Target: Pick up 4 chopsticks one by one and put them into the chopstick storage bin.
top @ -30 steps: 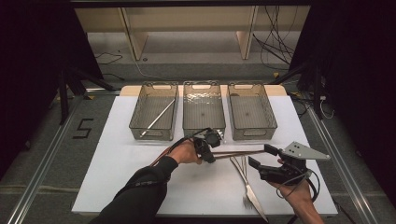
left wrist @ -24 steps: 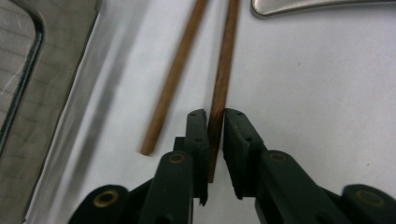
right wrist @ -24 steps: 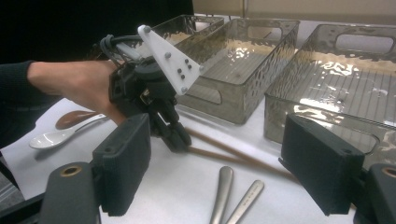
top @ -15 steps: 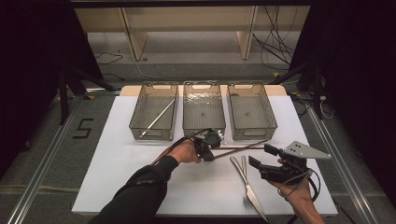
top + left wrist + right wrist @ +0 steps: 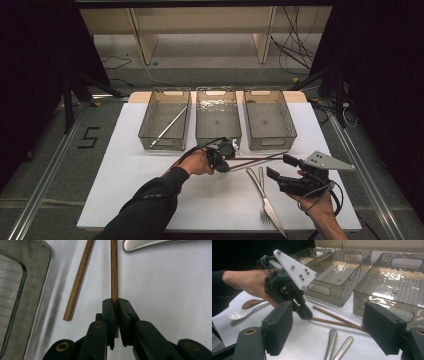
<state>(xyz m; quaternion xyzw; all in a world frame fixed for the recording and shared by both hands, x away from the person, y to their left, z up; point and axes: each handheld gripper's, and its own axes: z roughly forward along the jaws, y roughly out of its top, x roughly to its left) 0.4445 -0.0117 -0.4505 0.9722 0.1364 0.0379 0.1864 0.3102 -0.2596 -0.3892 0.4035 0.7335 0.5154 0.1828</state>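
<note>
The left claw (image 5: 114, 315) is clenched on one round wooden chopstick (image 5: 114, 275), whose long axis runs straight ahead from its jaws, away over the white desk (image 5: 175, 290). A second chopstick (image 5: 78, 280) lies just left of it, splayed. The right claw (image 5: 280, 167) hangs released, nearby, above smooth metal cutlery (image 5: 265, 200).

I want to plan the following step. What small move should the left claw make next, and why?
Probably lift a little, straight up. The left claw is already shut on one wooden chopstick near its end, while the second chopstick lies free on the table beside it. The left bin already holds a stick, so that may be the destination.
</note>
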